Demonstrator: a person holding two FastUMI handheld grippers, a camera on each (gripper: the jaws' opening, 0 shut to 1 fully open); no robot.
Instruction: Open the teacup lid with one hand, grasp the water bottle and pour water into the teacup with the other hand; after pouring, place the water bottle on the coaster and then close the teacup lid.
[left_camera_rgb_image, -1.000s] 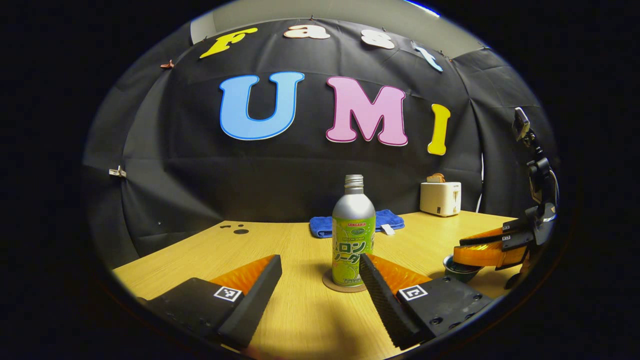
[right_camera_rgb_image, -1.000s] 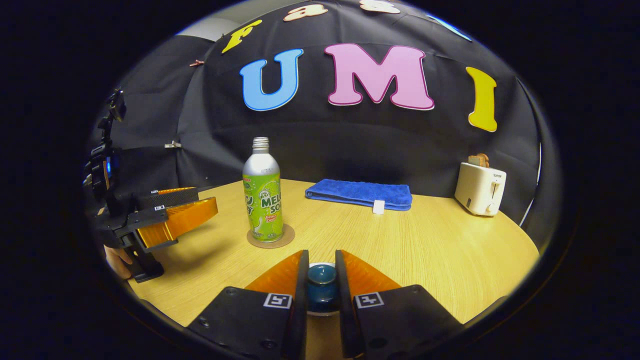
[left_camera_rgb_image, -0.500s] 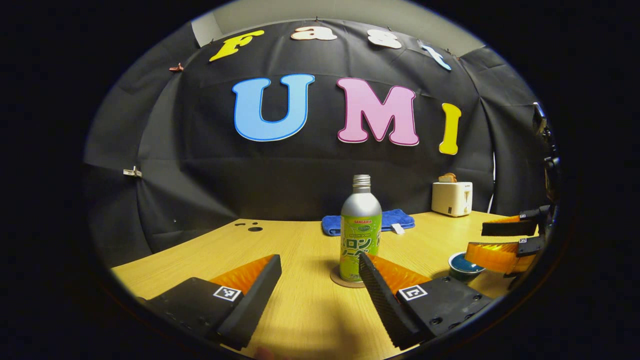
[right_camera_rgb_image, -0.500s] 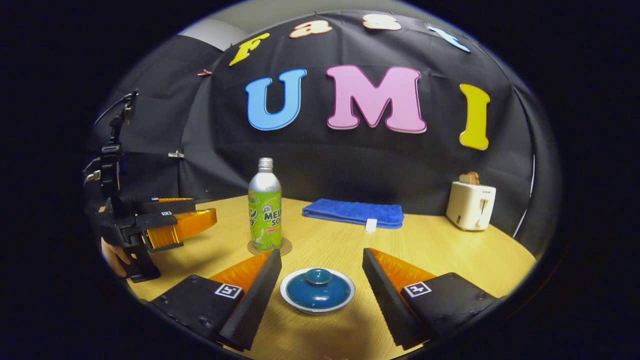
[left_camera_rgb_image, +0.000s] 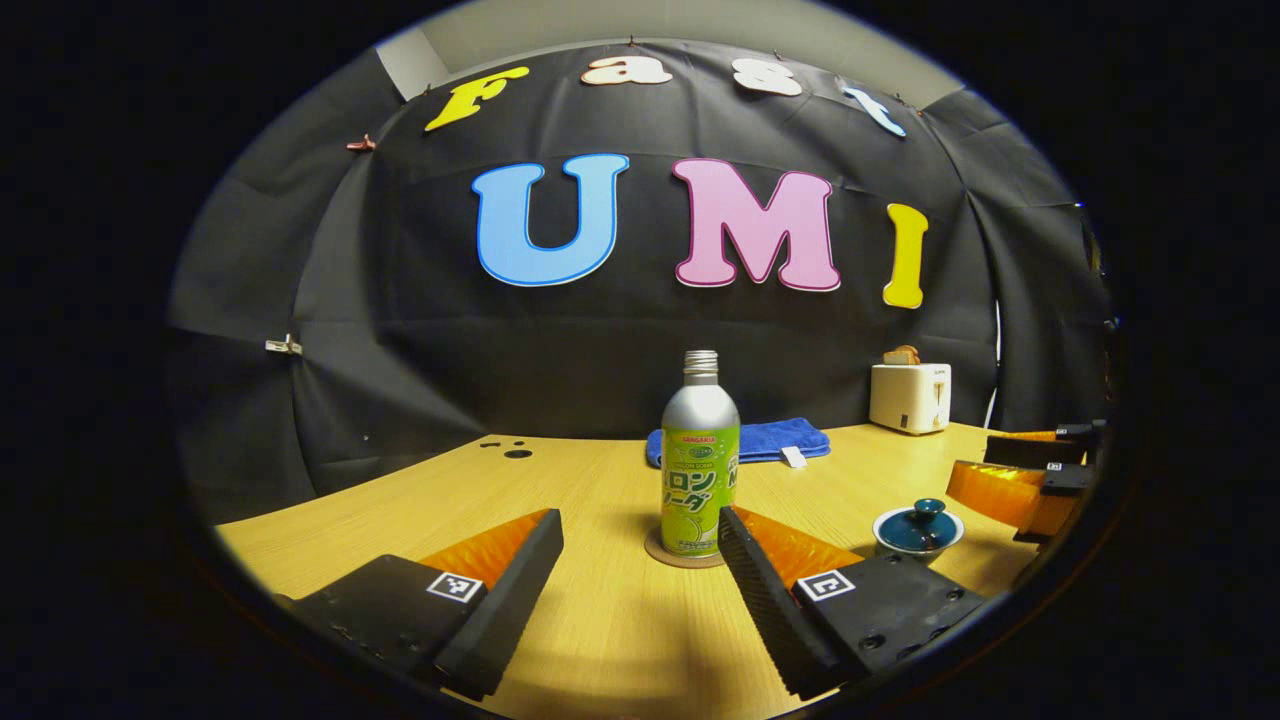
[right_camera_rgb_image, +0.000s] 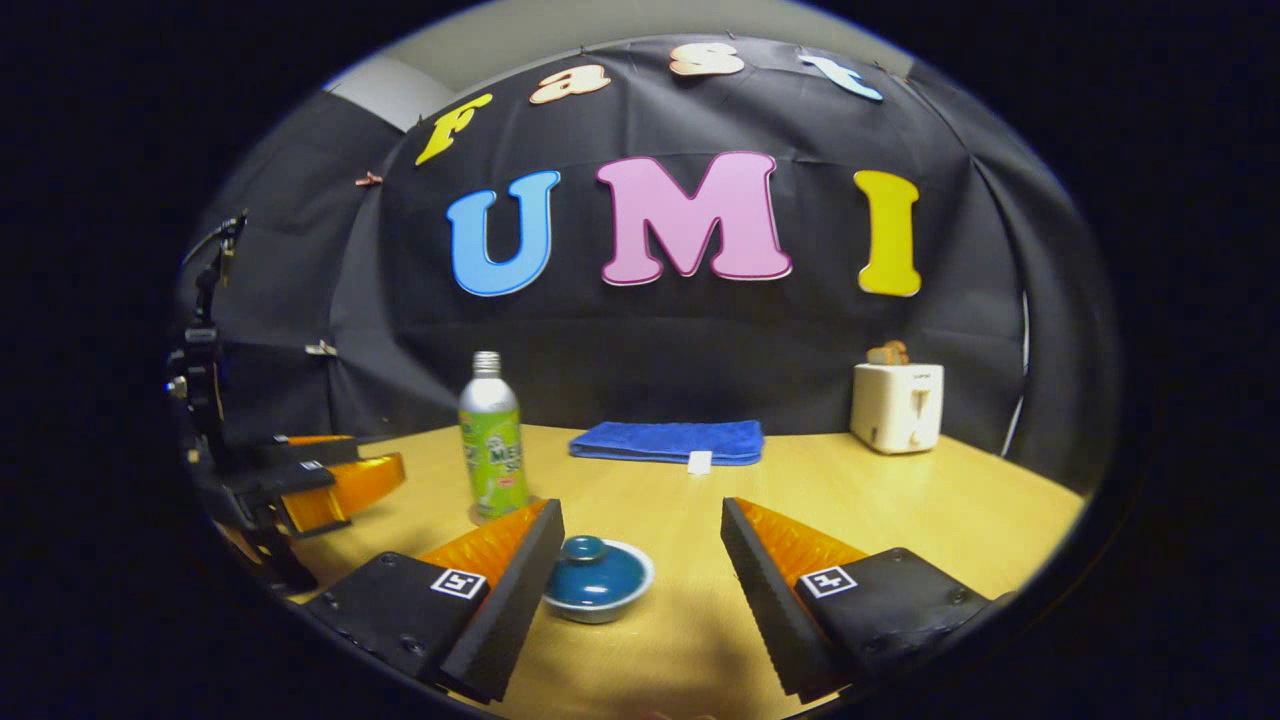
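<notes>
The water bottle (left_camera_rgb_image: 700, 470) label seems to read "SANGARIA" and "MELON SODA".

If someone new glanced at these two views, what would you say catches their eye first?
Most likely the green-and-silver water bottle, standing upright on its round coaster mid-table, straight ahead of the open left tool. Next, the blue lidded teacup low on the wooden table, just ahead of the open right tool. Behind lie a folded blue towel and a white toaster by the wall.
</notes>
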